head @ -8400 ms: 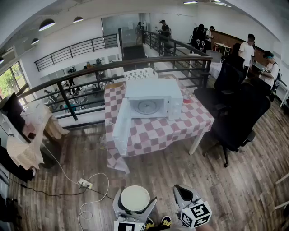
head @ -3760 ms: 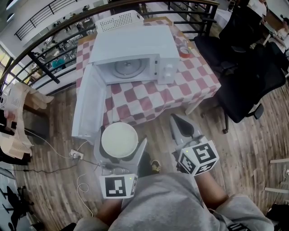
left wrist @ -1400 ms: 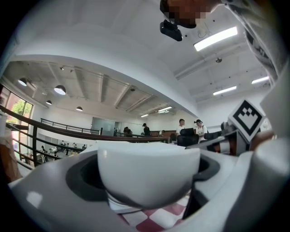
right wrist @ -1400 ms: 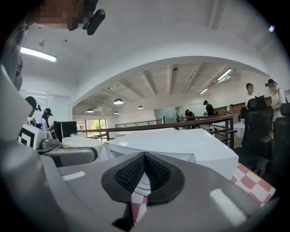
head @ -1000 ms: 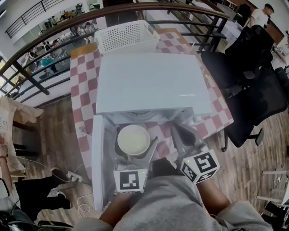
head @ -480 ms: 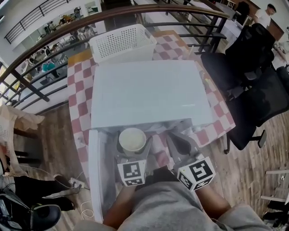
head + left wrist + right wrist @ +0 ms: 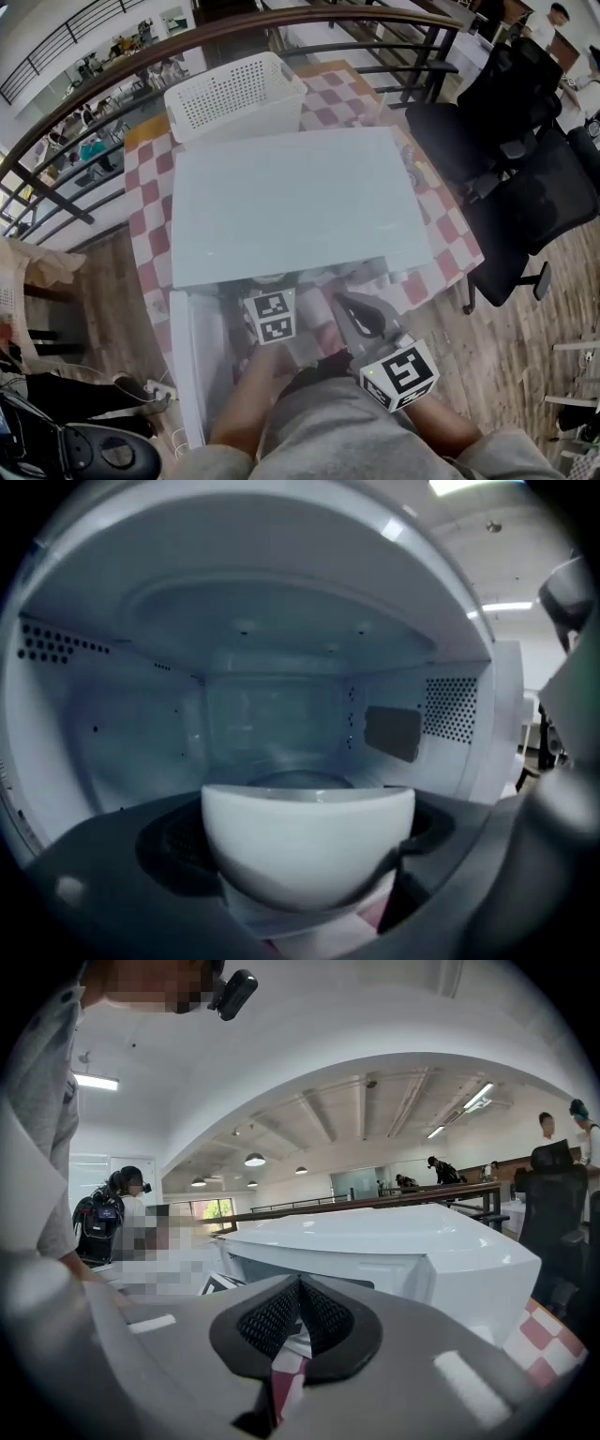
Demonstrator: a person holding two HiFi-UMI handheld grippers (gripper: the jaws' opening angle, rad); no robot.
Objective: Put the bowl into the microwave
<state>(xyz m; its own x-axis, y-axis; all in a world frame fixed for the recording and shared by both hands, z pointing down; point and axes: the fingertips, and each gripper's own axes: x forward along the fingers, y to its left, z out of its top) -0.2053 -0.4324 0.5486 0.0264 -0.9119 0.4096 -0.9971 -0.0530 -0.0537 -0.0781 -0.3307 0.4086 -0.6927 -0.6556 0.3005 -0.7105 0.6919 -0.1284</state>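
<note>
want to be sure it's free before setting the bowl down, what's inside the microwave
Only the glass turntable shows inside the microwave, behind the bowl held by the left gripper. The bowl hides the front floor.

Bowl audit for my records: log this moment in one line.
left gripper: shut on bowl | bowl: inside open microwave | right gripper: shut, empty

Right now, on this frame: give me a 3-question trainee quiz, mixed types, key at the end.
1. Where is the bowl? A) on the floor B) inside the microwave, clamped in the left gripper C) on a chair
2. True or false: the right gripper has its jaws wide apart.
3. Fill in: behind the microwave on the table stands a white ___.
Key: 1 B. 2 false: the right gripper is shut, empty. 3 basket.
</note>
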